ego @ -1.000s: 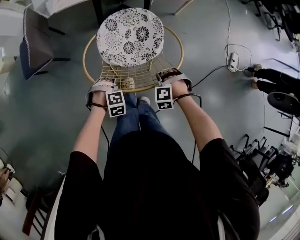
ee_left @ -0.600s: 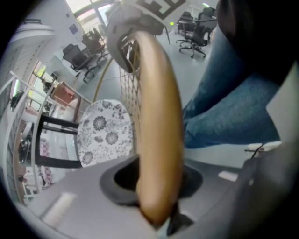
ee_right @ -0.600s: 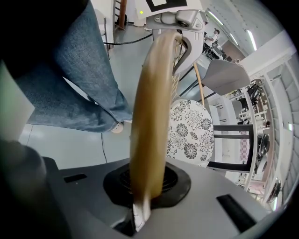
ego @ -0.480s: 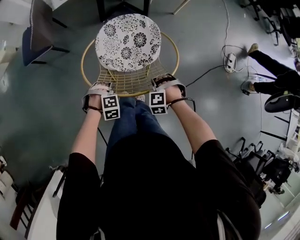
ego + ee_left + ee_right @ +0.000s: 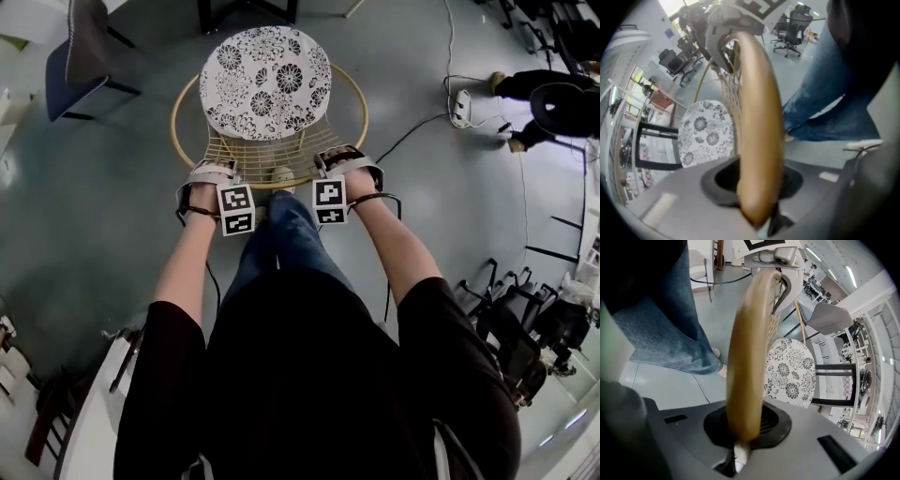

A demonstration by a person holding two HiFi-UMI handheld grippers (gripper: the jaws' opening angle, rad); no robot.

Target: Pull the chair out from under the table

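Gripping the rattan-hoop chair [image 5: 267, 141] by its near rim with both grippers.

Clamped on the tan hoop [image 5: 757, 117] with the left gripper [image 5: 212, 171] fingers at near left; pinched tight on that hoop with the right gripper [image 5: 343, 157] fingers at near right, wire back between. Standing on the grey floor [image 5: 112, 216] just beyond the jeans-clad legs [image 5: 281, 234], with the floral seat cushion [image 5: 265, 82] on the far side, close to dark furniture legs [image 5: 202, 13] at the far edge. Well off at far left, a dark blue chair [image 5: 75, 80]; at far right, a power strip [image 5: 460, 106].
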